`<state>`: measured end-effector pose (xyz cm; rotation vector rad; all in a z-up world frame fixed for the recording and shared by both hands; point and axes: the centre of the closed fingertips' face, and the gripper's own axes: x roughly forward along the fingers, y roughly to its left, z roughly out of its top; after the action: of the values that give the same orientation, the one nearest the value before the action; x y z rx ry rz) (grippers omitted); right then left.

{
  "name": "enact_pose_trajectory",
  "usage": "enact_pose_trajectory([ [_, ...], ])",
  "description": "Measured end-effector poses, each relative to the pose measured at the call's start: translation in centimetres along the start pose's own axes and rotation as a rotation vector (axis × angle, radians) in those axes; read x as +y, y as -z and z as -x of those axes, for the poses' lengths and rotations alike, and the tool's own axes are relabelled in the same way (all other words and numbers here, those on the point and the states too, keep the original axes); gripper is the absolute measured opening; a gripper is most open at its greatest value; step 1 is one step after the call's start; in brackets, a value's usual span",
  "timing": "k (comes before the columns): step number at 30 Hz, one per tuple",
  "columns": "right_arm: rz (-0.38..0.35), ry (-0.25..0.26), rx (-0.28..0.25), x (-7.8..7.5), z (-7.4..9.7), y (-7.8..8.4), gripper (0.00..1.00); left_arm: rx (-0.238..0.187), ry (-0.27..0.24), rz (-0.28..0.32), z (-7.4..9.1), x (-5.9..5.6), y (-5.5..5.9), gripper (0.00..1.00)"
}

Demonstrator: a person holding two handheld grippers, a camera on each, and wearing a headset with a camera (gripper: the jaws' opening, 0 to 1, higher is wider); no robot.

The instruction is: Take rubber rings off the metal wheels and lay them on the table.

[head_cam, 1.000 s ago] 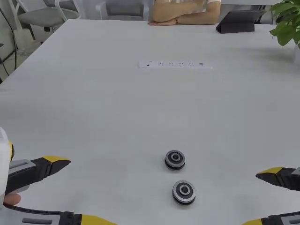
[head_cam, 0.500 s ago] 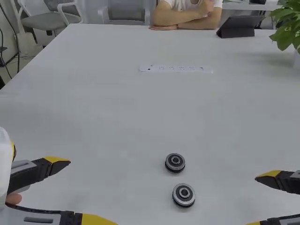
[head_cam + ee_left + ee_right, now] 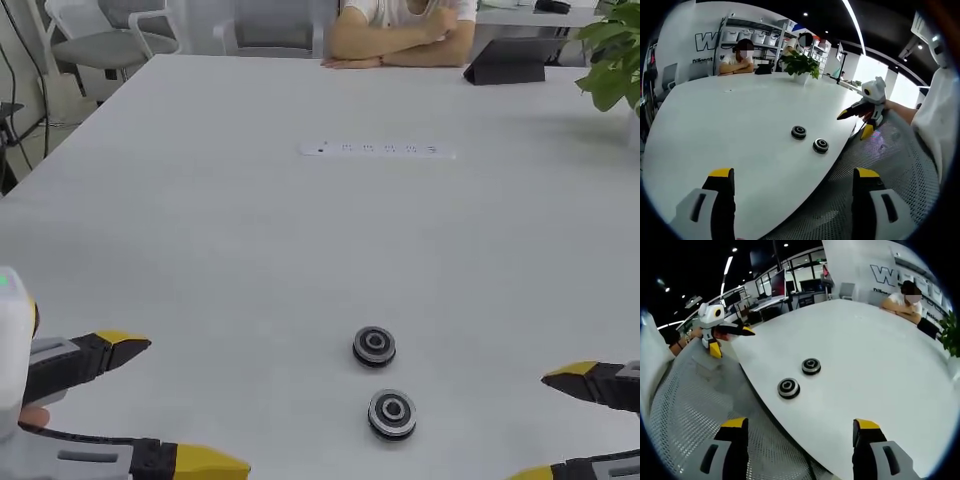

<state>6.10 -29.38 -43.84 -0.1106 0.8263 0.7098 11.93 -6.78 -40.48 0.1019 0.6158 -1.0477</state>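
Wheels (image 3: pixel 374 347) near table (image 3: pixel 300 250) front edge

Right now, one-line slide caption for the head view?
Two metal wheels, rubber rings on, lie on the white table between the open left gripper and open right gripper.

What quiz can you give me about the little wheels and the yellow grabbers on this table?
1. Pick one: how many metal wheels lie on the table? A one, B two, C four.
2. True or false: the left gripper is squeezing a wheel.
3. Short answer: which lies nearer the seated person, the wheels or the power strip?
Key: 1 B. 2 false, its jaws are open and apart from both wheels. 3 the power strip.
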Motion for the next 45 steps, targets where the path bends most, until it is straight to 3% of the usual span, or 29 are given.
enact_pose_trajectory([
  [20, 0.002, -0.008, -0.011, 0.3, 0.1, -0.1, 0.83, -0.018, -0.025, -0.002, 0.3, 0.2, -0.3, 0.95],
  [29, -0.008, -0.012, -0.062, 0.4, 0.3, -1.1, 0.83, 0.023, 0.039, -0.144, 0.0, -1.3, -0.6, 0.95],
  [32, -0.005, -0.011, -0.074, 0.4, 0.4, -1.4, 0.83, 0.040, 0.056, -0.166, -0.1, -1.6, -0.6, 0.95],
  [37, 0.030, -0.009, -0.094, 0.6, 0.6, -2.3, 0.83, -0.005, 0.104, -0.182, -0.2, -2.4, -2.5, 0.95],
  [45, 0.067, -0.004, -0.145, 0.2, 1.0, -4.7, 0.80, -0.002, 0.150, -0.276, -0.9, -3.7, -4.5, 0.95],
])
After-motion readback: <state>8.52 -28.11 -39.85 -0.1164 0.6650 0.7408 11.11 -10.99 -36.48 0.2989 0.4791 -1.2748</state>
